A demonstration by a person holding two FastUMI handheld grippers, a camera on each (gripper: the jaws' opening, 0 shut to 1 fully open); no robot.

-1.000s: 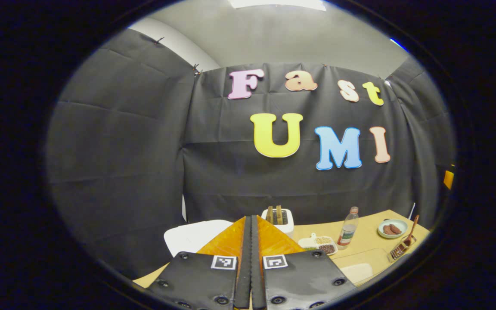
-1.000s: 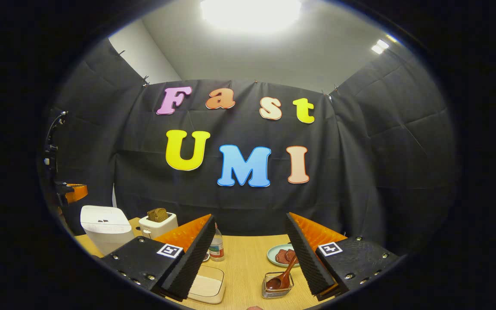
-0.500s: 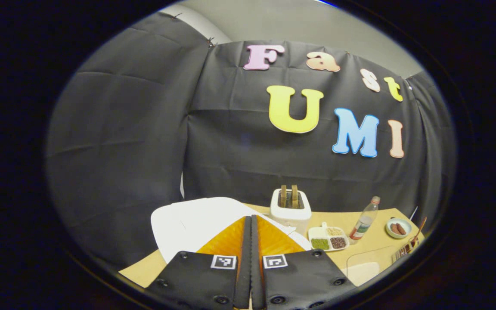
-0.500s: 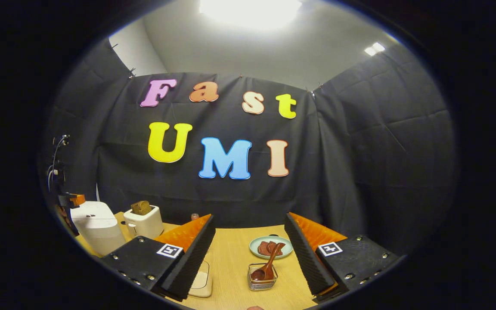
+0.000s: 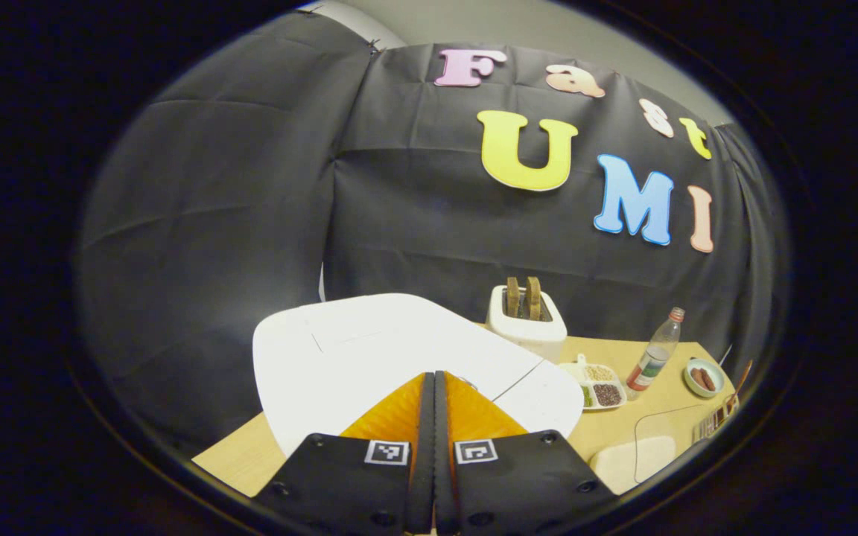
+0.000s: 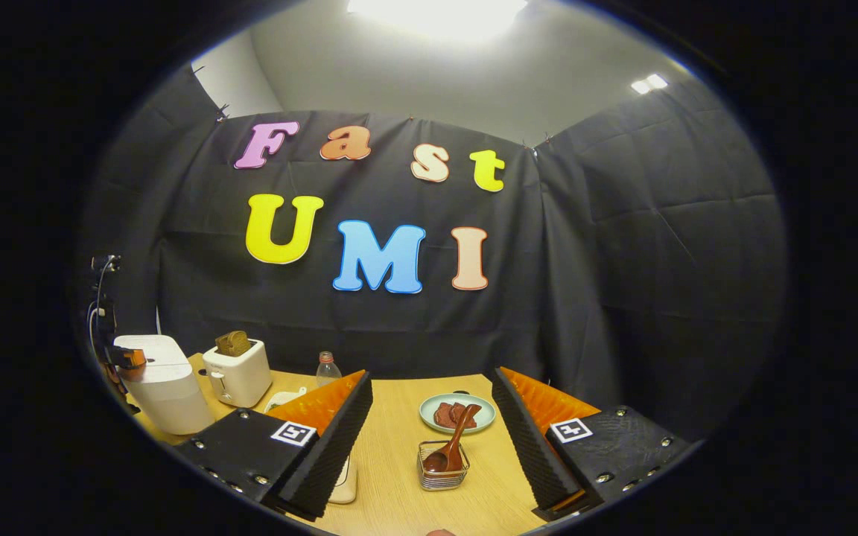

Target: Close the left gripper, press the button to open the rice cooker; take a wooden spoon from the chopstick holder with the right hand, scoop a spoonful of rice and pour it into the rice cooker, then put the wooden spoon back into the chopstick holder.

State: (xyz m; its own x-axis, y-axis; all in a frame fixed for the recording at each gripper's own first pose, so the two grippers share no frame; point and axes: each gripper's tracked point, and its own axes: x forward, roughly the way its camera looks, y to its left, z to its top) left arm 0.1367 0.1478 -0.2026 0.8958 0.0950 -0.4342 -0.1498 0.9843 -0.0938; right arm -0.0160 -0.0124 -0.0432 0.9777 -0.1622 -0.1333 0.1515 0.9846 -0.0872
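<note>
The white rice cooker [image 5: 369, 350] sits with its lid down, right under and ahead of my left gripper [image 5: 434, 378], which is shut with nothing between its fingers and hovers close over the lid. In the right gripper view the cooker [image 6: 164, 387] stands at the far left, with the other gripper [image 6: 125, 357] above it. My right gripper [image 6: 433, 376] is open. The wooden spoon [image 6: 455, 443] leans in the wire chopstick holder [image 6: 440, 473] on the table between and beyond its fingers. A clear rice container [image 5: 634, 458] lies at the table's near right.
A white toaster [image 5: 527, 324] with bread stands behind the cooker. A bottle [image 5: 656, 353], a divided dish of grains [image 5: 599, 381] and a green plate of sausage slices [image 6: 457, 412] stand on the wooden table [image 6: 399, 417]. Black cloth walls close the booth.
My left gripper has come down and forward over the rice cooker, whose lid now looms large. The right gripper has swung so that the holder with the spoon lies between its fingers.
</note>
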